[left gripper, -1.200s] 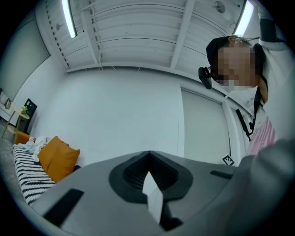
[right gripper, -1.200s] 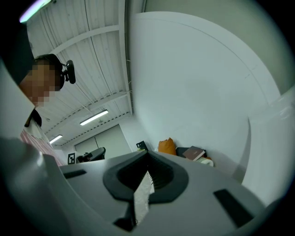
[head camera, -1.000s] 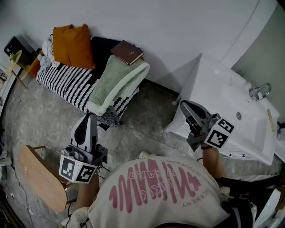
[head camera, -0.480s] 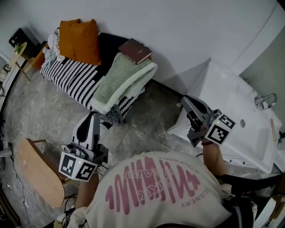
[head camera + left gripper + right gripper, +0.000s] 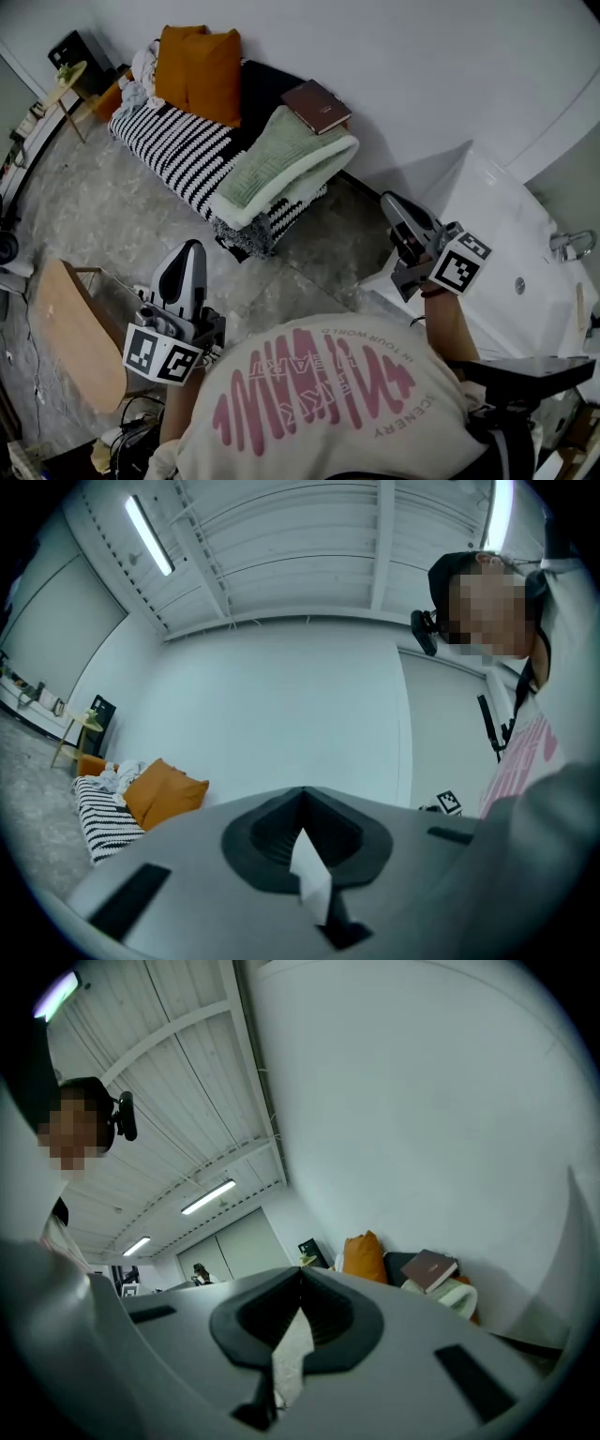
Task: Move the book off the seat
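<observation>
A brown book [image 5: 317, 106] lies on the far end of a low sofa seat, resting on the top of a folded green blanket [image 5: 281, 167]. It also shows small in the right gripper view, the book [image 5: 428, 1269] beside an orange cushion [image 5: 364, 1255]. My left gripper [image 5: 186, 255] is shut and empty, held over the floor well short of the sofa. My right gripper [image 5: 397, 208] is shut too, with nothing in it, to the right of the sofa's end and still apart from the book. In each gripper view the jaws meet in a closed seam: left gripper [image 5: 302, 797], right gripper [image 5: 300, 1277].
Orange cushions [image 5: 202, 61] and a black-and-white striped throw [image 5: 169, 150] cover the sofa's left part. A white bathtub [image 5: 525, 281] stands at the right by my right arm. A wooden seat [image 5: 70, 328] is at the lower left, a small side table [image 5: 67, 75] at the far left.
The sofa and book have shifted rightward and lower in the head view as the person moves closer. Both grippers have travelled along with the body and stay shut.
</observation>
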Tool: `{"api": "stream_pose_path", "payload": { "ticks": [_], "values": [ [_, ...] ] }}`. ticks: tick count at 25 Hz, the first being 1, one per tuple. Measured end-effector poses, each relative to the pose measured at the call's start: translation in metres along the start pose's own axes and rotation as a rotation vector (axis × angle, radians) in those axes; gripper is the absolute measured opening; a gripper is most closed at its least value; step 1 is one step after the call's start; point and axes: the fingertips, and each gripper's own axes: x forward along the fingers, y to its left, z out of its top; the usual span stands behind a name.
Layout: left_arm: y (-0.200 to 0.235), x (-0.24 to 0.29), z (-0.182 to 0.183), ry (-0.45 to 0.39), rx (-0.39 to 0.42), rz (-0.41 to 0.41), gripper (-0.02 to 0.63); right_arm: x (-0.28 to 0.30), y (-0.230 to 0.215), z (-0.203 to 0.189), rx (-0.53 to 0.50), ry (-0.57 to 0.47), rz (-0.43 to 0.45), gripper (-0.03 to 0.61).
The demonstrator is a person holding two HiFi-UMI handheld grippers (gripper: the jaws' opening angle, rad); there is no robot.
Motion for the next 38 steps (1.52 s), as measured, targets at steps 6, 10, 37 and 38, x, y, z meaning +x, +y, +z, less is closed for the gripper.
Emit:
{"api": "stream_pose_path", "payload": {
  "ticks": [6, 10, 37, 38],
  "values": [
    [0.013, -0.018, 0.002, -0.009, -0.015, 0.058, 0.008, 0.023, 0.018, -0.018, -0.113, 0.115, 0.039, 0.011],
    [0.021, -0.025, 0.002, 0.003, -0.019, 0.09, 0.008, 0.024, 0.019, -0.02, -0.178, 0.134, 0.012, 0.011],
    [0.061, -0.038, -0.017, 0.006, -0.038, 0.192, 0.008, 0.084, -0.001, -0.033, -0.173, 0.166, 0.053, 0.011],
    [0.064, -0.034, -0.017, 0.008, -0.032, 0.194, 0.008, 0.087, -0.005, -0.035, -0.17, 0.168, 0.052, 0.011]
  ]
}}
